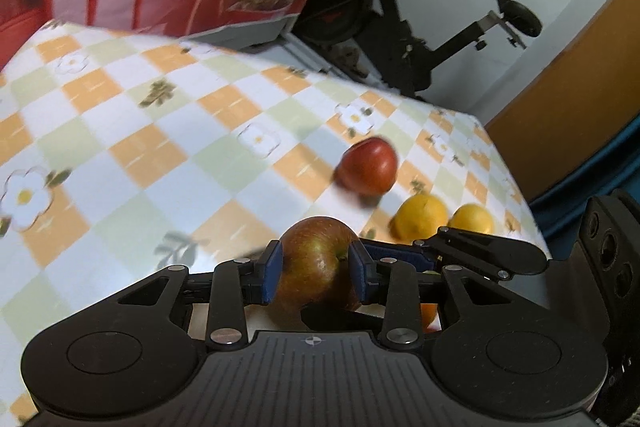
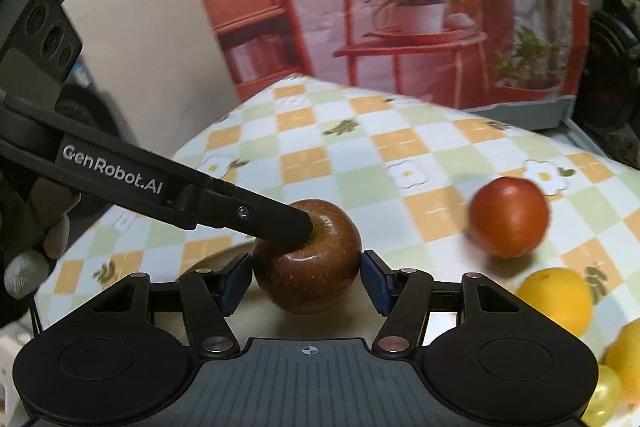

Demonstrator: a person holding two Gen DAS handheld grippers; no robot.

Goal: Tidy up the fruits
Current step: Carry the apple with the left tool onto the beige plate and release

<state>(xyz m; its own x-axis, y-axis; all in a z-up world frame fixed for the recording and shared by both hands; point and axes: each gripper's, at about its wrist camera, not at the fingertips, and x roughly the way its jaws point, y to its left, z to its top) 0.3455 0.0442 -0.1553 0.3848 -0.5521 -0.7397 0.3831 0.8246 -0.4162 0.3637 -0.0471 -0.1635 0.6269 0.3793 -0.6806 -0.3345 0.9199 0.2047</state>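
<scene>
One apple [image 1: 316,263] clamped in left tongs [image 1: 316,269], above table [image 1: 120,131], near-left of tomato [image 1: 368,167]. Right tongs [image 2: 308,277] apart, flanking apple, not clearly touching. Keep grip firm; carry low, steady; avoid oranges [image 1: 420,217].

Your left gripper [image 1: 316,277] holds an apple [image 1: 318,263] between its pads, above the table [image 1: 120,155]. Your right gripper [image 2: 308,277] flanks that same apple, pads just beside it. Beyond the apple, a second apple [image 1: 368,166] lies on the table, with two oranges [image 1: 420,217] to its right and nearer you.
</scene>
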